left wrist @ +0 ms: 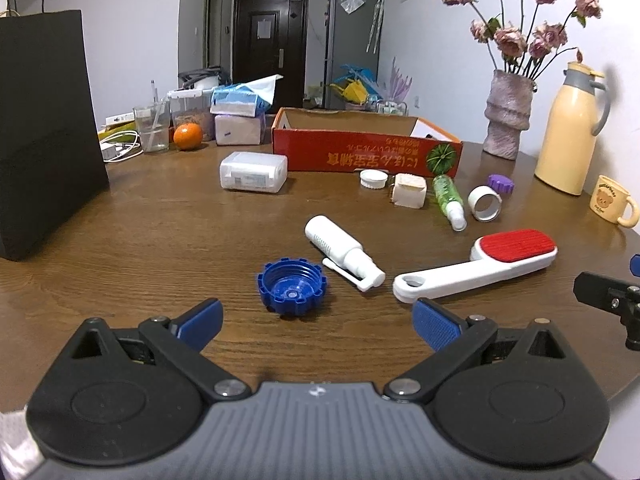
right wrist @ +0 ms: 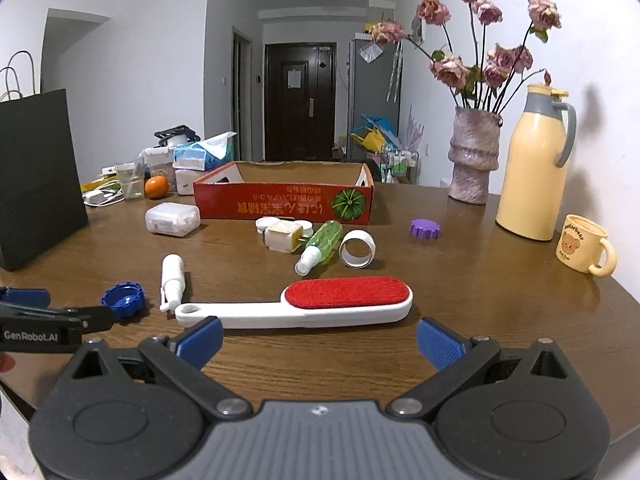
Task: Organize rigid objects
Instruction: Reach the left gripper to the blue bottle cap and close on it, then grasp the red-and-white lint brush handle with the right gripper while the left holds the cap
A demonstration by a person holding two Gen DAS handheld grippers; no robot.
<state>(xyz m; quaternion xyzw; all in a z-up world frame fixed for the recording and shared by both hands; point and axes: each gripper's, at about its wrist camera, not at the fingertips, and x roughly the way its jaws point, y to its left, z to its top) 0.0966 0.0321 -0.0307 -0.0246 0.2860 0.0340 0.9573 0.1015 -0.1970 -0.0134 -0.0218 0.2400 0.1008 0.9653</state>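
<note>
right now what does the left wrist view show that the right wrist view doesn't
Only the left wrist view shows the left hand-held gripper open before the blue cap. Only the right wrist view shows the right hand-held gripper open before the lint brush, and the orange box empty inside. Both share the white spray bottle and yellow mug.

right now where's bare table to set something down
Free: the wide stretch between the black bag and the white case, and the patch between the purple cap and the mug. Crowded: in front of the red box, and around the blue cap and lint brush.
</note>
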